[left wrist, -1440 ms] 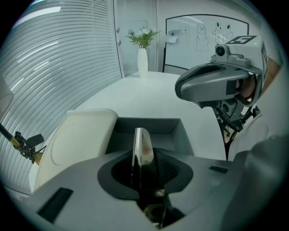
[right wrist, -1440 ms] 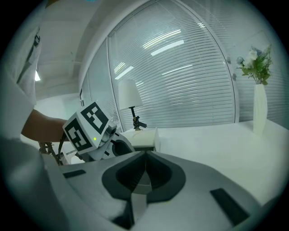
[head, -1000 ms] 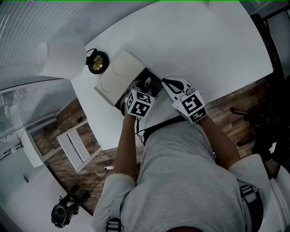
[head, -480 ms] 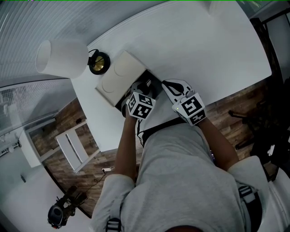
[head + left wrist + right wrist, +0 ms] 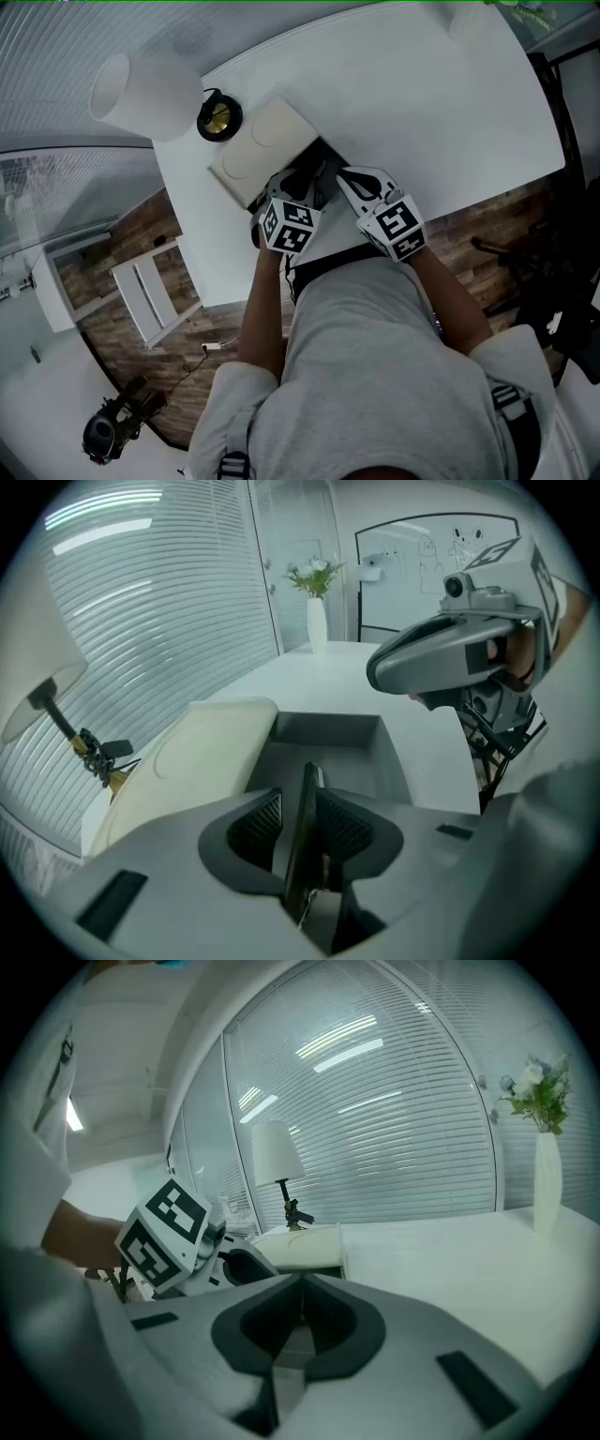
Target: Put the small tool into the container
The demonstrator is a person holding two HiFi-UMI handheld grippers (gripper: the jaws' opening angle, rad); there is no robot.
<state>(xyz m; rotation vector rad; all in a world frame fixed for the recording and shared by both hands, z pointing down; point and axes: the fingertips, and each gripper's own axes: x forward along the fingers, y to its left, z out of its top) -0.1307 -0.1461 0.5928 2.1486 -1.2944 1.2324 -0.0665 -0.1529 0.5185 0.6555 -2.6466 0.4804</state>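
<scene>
A dark grey open container (image 5: pixel 322 161) (image 5: pixel 330 735) sits on the white table, its cream lid (image 5: pixel 261 150) (image 5: pixel 202 752) lying against its left side. My left gripper (image 5: pixel 302 184) (image 5: pixel 306 810) hovers over the container's near edge, shut on a thin flat dark tool (image 5: pixel 304 832) that stands edge-up between the pads and points into the box. Just to its right, my right gripper (image 5: pixel 351 178) (image 5: pixel 301 1281) is shut with nothing in it; its body (image 5: pixel 441 658) shows beside the container's right wall. The left gripper's marker cube (image 5: pixel 165 1232) appears in the right gripper view.
A table lamp with a white shade (image 5: pixel 148 84) and brass base (image 5: pixel 218 117) stands just left of the lid. A white vase with flowers (image 5: pixel 547 1180) (image 5: pixel 317 621) stands at the table's far end. Window blinds run along the table's left side. Wood floor lies past the table's near edge.
The head view has shifted slightly. Both grippers stay at nearly the same spots over the container, and the left one still holds the tool.
</scene>
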